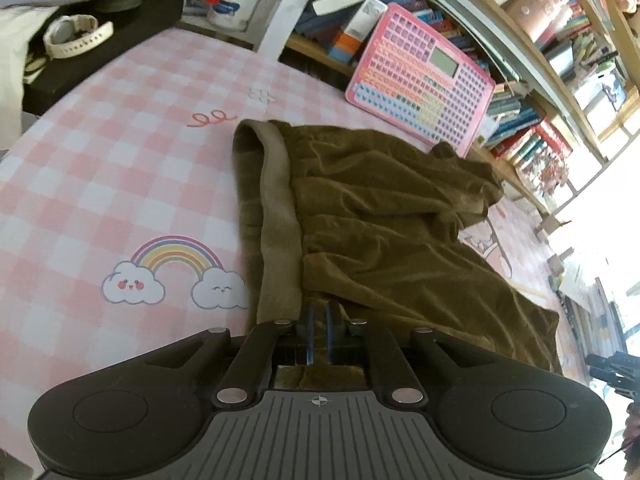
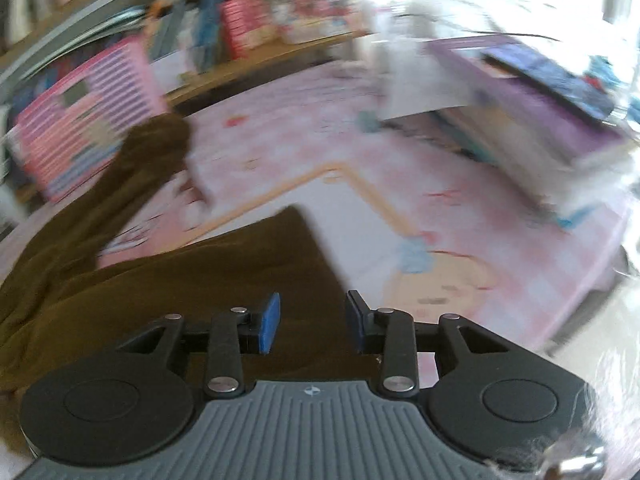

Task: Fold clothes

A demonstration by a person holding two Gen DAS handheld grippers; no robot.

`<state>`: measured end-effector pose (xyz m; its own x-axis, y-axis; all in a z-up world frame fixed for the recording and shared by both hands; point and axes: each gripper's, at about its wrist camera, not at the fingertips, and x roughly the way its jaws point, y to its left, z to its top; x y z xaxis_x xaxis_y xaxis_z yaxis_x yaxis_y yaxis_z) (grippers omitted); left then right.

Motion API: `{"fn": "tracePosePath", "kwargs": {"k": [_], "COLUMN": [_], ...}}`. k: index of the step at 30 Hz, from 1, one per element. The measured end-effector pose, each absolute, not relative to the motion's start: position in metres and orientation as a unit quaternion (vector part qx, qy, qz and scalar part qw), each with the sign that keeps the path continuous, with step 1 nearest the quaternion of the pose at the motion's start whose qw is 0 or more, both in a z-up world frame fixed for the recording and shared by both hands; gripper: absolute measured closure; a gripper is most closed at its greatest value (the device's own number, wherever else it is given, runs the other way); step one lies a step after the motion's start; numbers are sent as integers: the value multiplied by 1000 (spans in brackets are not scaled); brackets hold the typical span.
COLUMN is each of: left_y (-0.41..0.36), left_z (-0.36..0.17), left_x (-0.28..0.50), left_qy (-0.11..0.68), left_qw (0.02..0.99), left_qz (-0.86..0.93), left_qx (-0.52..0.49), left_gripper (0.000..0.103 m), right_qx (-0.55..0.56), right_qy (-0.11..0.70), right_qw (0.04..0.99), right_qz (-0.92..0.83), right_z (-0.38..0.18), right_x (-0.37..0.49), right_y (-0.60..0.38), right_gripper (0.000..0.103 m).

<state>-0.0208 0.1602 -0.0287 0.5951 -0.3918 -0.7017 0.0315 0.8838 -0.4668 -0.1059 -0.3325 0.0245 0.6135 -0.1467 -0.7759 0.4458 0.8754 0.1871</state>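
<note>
On a pink-and-white checked cartoon-print tabletop (image 1: 80, 184), crumpled olive-brown velvety trousers (image 1: 384, 216) lie spread, waistband toward the left. The left gripper (image 1: 319, 324) is pinched closed on the near waistband edge. The right gripper (image 2: 313, 322) hangs parted, holding nothing, above a trouser leg's hem. Behind, wooden bookshelves (image 1: 532, 128) hold packed books; a pink button-covered toy tablet (image 1: 420, 76) leans against them.
</note>
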Motion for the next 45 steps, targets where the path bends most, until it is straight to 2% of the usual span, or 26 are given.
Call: {"fn": "tracePosePath", "kwargs": {"k": [2,7,10,13,18,30,34,38,40,42,45], "left_y": [162,167,169,169,168,155,153,161,165,169,171], "left_z": [-29,-31,-30,-31,-37,-51,-54,-65,-70,-76,-70], "left_x": [-27,-48,-56,-61,-63,-54,-49,-55,-60,-64,-67], "left_qy": [432,430,426,424,416,438,432,412,395,381,364], "left_qw": [869,869,867,862,841,812,808,784,772,768,784], "left_qz": [-110,-71,-51,-33,-13,44,61,87,99,106,104], "left_qx": [-216,-236,-253,-277,-346,-383,-395,-457,-488,-505,-492], "left_gripper": [91,70,58,56,56,56,58,60,77,88,93], "right_qx": [176,116,57,9,-2,24,25,23,21,18,10], "right_qy": [422,456,457,450,455,458,459,459,460,460,461], "right_qw": [877,875,883,891,890,888,888,888,887,888,887], "right_qz": [-150,-114,-88,-64,-37,-41,-35,-29,-28,-26,-19], "right_z": [16,-5,-12,-16,-24,-38,-38,-38,-39,-39,-39], "right_x": [-100,-90,-89,-91,-100,-115,-114,-113,-113,-111,-108], "right_y": [-324,-304,-289,-277,-276,-304,-307,-308,-308,-307,-303], "right_gripper": [68,67,59,55,48,40,38,38,37,36,36]}}
